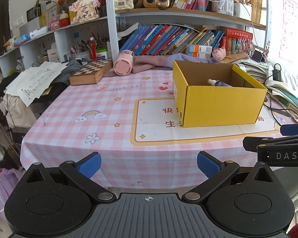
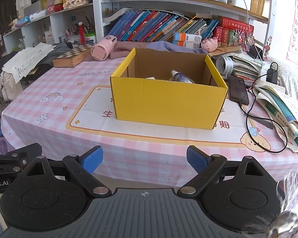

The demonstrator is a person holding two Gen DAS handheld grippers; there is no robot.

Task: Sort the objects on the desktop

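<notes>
At the far left, loose white papers (image 1: 32, 81) hang over the table's edge, and just right of them a wooden chessboard box (image 1: 91, 72) lies flat on the pink checked tablecloth (image 1: 73, 107). A pink cup (image 1: 123, 63) lies on its side just beside the board, its base turned toward me, against a heap of pink and lilac cloth (image 1: 153, 62). My left gripper (image 1: 149, 165) hangs at the near edge of the table with its blue pads spread wide and nothing between them. Right of centre stands the open yellow cardboard box (image 2: 168, 103); a small spray bottle (image 2: 179, 77) lies inside it near the far wall. My right gripper (image 2: 144, 159) also stands spread and empty, facing the box's near wall. Just right of the box a black phone (image 2: 238, 91) lies flat with a black cable (image 2: 254, 127) trailing from it, and further right books and papers (image 2: 282, 107) are stacked.
</notes>
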